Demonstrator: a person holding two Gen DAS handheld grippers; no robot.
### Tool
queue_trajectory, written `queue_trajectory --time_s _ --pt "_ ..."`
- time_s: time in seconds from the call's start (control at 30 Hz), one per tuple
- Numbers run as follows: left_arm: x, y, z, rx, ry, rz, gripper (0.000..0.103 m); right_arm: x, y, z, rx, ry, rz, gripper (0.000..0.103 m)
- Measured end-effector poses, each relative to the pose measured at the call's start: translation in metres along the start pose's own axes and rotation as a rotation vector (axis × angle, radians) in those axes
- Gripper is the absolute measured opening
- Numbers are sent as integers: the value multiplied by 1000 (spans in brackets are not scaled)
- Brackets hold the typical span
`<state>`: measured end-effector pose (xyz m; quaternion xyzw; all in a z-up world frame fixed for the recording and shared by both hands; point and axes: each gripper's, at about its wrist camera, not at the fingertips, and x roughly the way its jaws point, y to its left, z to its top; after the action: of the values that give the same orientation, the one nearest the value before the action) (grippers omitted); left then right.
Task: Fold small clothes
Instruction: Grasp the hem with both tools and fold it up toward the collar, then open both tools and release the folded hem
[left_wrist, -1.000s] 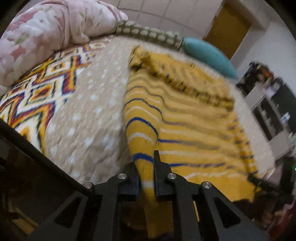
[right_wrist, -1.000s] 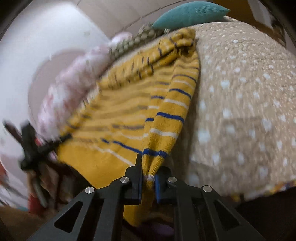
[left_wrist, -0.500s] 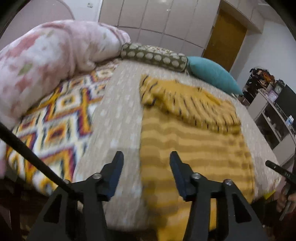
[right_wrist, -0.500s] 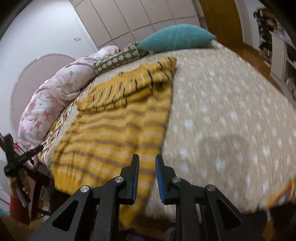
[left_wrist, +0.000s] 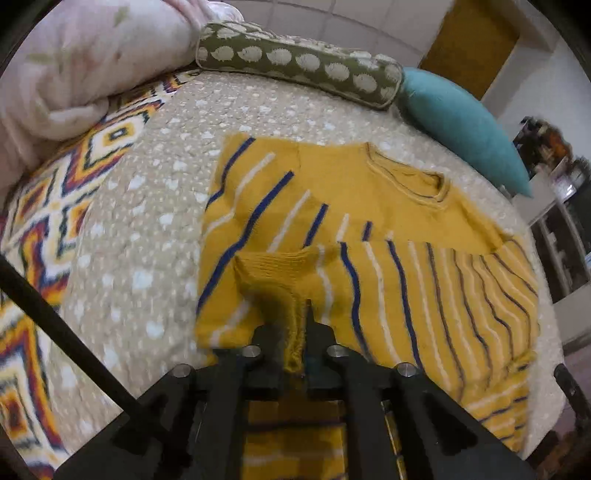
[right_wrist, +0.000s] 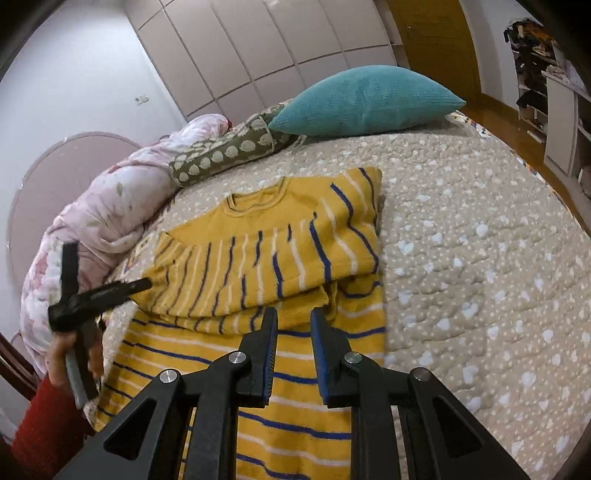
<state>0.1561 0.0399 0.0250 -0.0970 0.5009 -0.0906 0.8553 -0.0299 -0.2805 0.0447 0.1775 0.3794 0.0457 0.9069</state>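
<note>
Left wrist view: the left tool (left_wrist: 295, 328) is clamped on a bunched fold of a yellow sweater (left_wrist: 369, 206) with blue and white stripes. The sweater lies on a beige spotted bedspread (left_wrist: 155, 206), its neckline toward the olive patterned bolster (left_wrist: 295, 64) at the head of the bed. A teal pillow (left_wrist: 461, 125) rests just beside the bolster's right end, a pink floral duvet (left_wrist: 74, 59) is heaped past its left end, and a zigzag-patterned blanket (left_wrist: 44, 229) lies below the duvet.

Right wrist view: the right tool (right_wrist: 293, 332) hovers with its jaws apart and nothing between them, just over the sweater (right_wrist: 280, 236), whose upper part is folded down over the lower part. The sweater sits on the bedspread (right_wrist: 480, 258), on the near side of the bolster (right_wrist: 221, 155) and the teal pillow (right_wrist: 365, 99). Beyond the sweater's left edge, a hand in a red sleeve (right_wrist: 70, 362) holds the other tool's black handle.
</note>
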Motion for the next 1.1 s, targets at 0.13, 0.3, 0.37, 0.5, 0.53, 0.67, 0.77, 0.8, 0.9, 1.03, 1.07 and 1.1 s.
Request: queue_trajectory --time_s 0.13,0.3,0.37,0.5,0.53,0.67,0.77,0.8,0.9,1.03,1.07,1.1 --pt "-26 2 27 23 -124 32 4 6 0 4 -38 -4 -23 20" --pt "1 20 39 10 -90 144 4 36 10 44 -68 -30 -26 20" --pt "18 23 33 7 -54 158 5 65 15 60 -81 7 -41 20" --pt "25 22 20 22 -102 174 8 141 6 72 -126 149 -228 16" --pt "23 21 19 34 -102 173 10 153 1 71 -136 162 -306 11" --pt "-1 24 12 25 -96 149 22 159 -14 82 -89 124 -384 11" --pt "-36 31 -6 -11 -124 137 40 147 -15 89 -59 121 -405 15" --pt "-48 32 -15 -24 -137 132 50 132 -18 87 -35 106 -378 18" --pt "-72 35 -44 -49 -170 148 65 90 -24 70 -15 99 -305 22" --pt "-81 31 -86 -82 -122 138 66 48 -29 37 -9 94 -213 20" --pt "-86 28 -98 -97 -143 142 66 39 -25 32 -14 83 -157 20" --pt "-90 26 -104 -103 -158 147 66 35 -20 29 -13 71 -124 20"
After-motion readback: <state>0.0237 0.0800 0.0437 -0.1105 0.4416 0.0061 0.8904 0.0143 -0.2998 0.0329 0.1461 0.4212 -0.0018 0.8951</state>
